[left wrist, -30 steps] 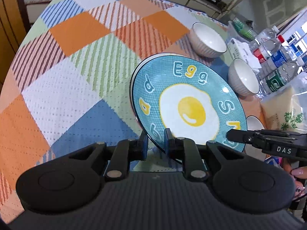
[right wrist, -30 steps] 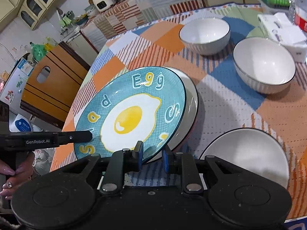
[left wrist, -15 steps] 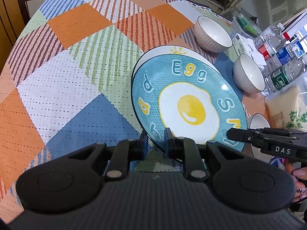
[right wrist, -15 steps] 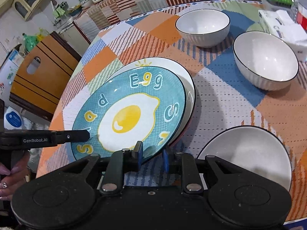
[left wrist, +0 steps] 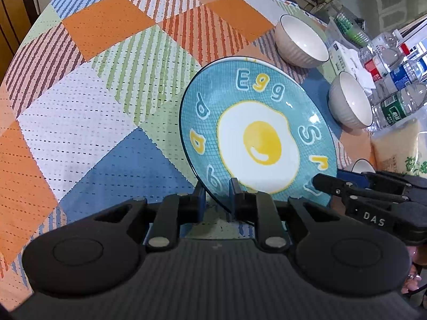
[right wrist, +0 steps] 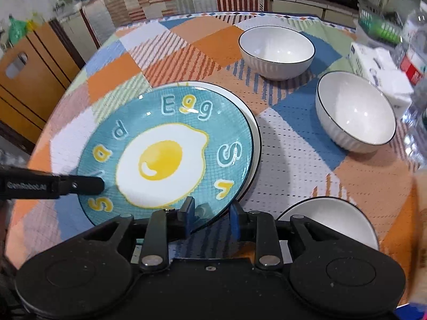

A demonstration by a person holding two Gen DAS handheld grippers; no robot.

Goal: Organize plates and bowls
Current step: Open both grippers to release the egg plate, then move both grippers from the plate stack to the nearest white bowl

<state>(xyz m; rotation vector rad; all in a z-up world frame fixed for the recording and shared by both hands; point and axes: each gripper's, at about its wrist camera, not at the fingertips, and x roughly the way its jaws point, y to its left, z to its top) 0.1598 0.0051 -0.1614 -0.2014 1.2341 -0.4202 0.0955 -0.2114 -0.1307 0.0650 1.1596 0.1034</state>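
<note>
Two grippers meet the blue egg plate (left wrist: 256, 138): the left gripper (left wrist: 216, 197) is clamped on its near rim. The right gripper (right wrist: 210, 213) is spreading its fingers, rim loose between them, above a white plate (right wrist: 254, 130). Three white bowls sit beyond the fingertips.

The egg plate (left wrist: 257, 138) is glazed ceramic, glossy and smooth, and so are the white bowls (right wrist: 276, 50) with their ribbed outer walls. The tablecloth (left wrist: 80, 122) is a matt woven cloth with a coarse, dotted texture. The water bottles (left wrist: 397, 106) are clear shiny plastic, and the cabinet (right wrist: 29, 80) looks like smooth wood.
</note>
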